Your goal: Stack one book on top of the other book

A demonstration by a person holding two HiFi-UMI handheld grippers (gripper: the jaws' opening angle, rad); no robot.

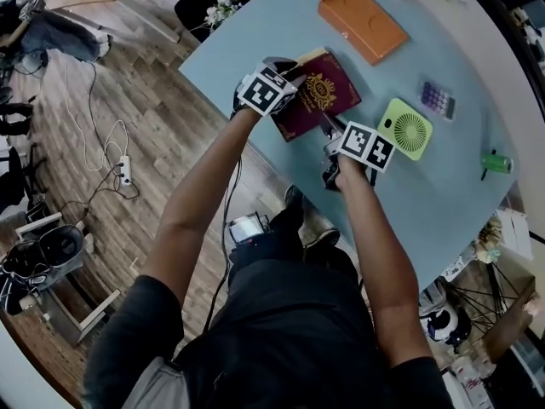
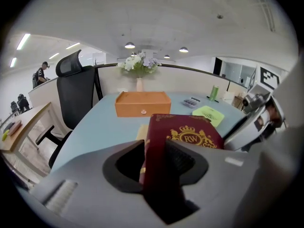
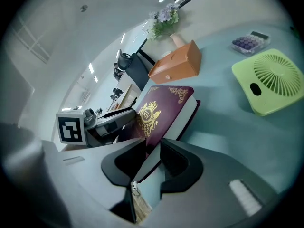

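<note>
A maroon book [image 1: 319, 99] with a gold crest lies over the near part of the blue table, with both grippers on it. My left gripper [image 1: 288, 82] is shut on its left edge, and in the left gripper view the cover [image 2: 185, 137] runs between the jaws [image 2: 154, 163]. My right gripper [image 1: 334, 136] is shut on its near corner [image 3: 164, 110], the jaws [image 3: 151, 158] pinching cover and pages. A tan book [image 1: 312, 55] shows only as a strip past the maroon book's far edge [image 2: 140, 132]. Whether the two touch I cannot tell.
An orange box [image 1: 362, 22] lies at the far side of the table [image 1: 255, 49]. A green fan [image 1: 405, 129], a small calculator [image 1: 437, 100] and a green bottle [image 1: 496, 163] sit to the right. Flowers [image 2: 139, 65] stand behind the box. The table's edge is close by me.
</note>
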